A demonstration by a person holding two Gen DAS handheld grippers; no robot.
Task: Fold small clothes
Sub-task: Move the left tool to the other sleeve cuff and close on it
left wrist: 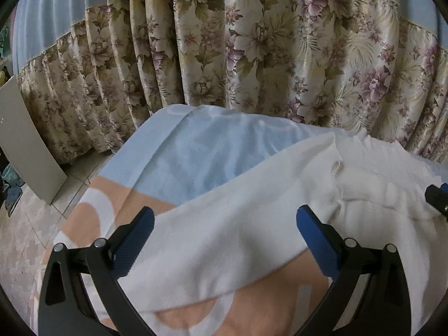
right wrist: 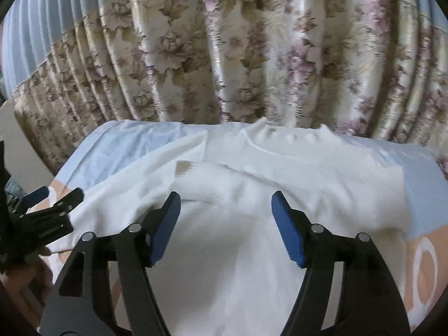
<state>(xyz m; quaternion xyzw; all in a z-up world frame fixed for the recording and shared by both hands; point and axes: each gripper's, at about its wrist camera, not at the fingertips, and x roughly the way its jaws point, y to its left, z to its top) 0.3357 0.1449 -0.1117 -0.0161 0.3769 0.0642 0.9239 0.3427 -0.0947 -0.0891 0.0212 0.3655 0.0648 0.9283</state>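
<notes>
A small white long-sleeved top (right wrist: 280,173) lies flat on a blue and peach blanket (right wrist: 117,151), collar toward the curtain. One sleeve with a ribbed cuff (right wrist: 186,169) is folded across its chest. My right gripper (right wrist: 225,204) is open and empty, just above the top's middle. In the left wrist view the other sleeve (left wrist: 224,224) stretches out left over the blanket (left wrist: 190,151). My left gripper (left wrist: 225,218) is open and empty, low over that sleeve. The left gripper also shows in the right wrist view (right wrist: 56,207), at the sleeve's end.
A floral curtain (left wrist: 252,42) hangs close behind the blanket's far edge. A grey board (left wrist: 28,140) leans at the left over a tiled floor (left wrist: 25,238). The right gripper's tip (left wrist: 436,196) shows at the right edge of the left wrist view.
</notes>
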